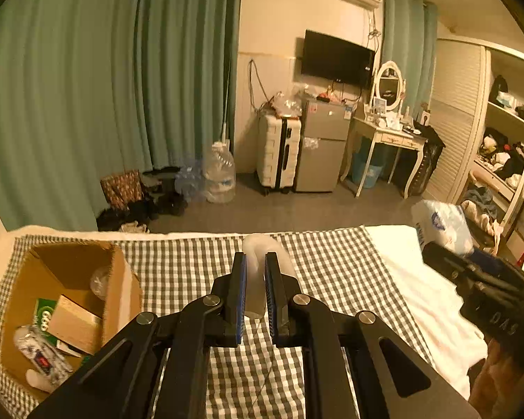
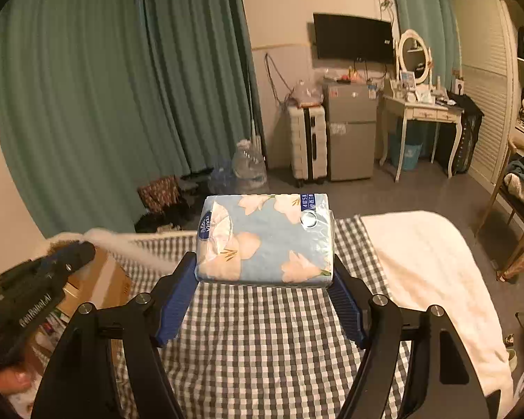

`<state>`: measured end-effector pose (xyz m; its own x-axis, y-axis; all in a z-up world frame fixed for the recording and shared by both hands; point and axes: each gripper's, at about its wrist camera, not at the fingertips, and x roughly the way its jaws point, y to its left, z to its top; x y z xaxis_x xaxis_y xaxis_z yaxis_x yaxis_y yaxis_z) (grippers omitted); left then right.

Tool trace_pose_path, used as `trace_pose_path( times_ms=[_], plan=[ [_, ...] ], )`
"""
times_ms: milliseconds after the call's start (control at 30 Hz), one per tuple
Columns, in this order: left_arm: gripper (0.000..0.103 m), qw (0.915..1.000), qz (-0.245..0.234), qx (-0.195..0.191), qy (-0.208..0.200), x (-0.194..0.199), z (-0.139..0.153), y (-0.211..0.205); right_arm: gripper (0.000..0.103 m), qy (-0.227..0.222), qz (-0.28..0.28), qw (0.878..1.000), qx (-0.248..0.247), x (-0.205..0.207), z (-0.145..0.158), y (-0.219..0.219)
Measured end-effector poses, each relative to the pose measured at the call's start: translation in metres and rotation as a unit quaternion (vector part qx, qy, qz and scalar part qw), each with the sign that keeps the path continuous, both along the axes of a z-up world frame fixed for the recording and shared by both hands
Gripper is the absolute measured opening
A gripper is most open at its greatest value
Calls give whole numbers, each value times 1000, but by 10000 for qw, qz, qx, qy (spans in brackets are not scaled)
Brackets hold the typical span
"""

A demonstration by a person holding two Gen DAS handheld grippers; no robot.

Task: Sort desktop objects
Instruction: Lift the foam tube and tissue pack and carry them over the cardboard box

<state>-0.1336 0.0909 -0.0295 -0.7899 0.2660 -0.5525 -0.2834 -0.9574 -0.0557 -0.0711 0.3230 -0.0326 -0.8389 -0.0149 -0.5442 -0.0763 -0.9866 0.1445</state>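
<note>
My left gripper [image 1: 255, 262] is shut on a thin whitish soft piece [image 1: 262, 255], held above the checked cloth [image 1: 332, 265]; in the right wrist view it trails as a pale blurred strip [image 2: 129, 244]. My right gripper [image 2: 264, 262] is shut on a blue flowered tissue pack [image 2: 265, 237], its blue pads pressed on the pack's two sides, lifted clear of the checked cloth [image 2: 262, 331]. An open cardboard box [image 1: 122, 286] stands on the cloth at the left with several items inside. The right gripper's body [image 1: 485, 286] and the pack [image 1: 440, 223] show at the left wrist view's right edge.
A white blanket [image 2: 429, 262] covers the bed to the right of the cloth. Beyond the bed's far edge are green curtains [image 1: 87, 87], a water jug [image 1: 220, 174], a white suitcase [image 1: 279, 153], a small fridge [image 1: 323, 146] and a dressing table [image 1: 387, 136].
</note>
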Motion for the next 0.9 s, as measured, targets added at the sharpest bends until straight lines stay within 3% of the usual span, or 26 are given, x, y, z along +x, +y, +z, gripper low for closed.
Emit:
trace_pose_path(
  times_ms=[433, 900],
  plan=[
    [10, 9990, 91, 46, 445, 50, 35, -29, 72, 467, 41, 9988, 147, 48, 47, -20],
    [10, 9939, 635, -40, 897, 56, 47, -101, 72, 536, 382, 9976, 209, 31, 55, -77]
  ],
)
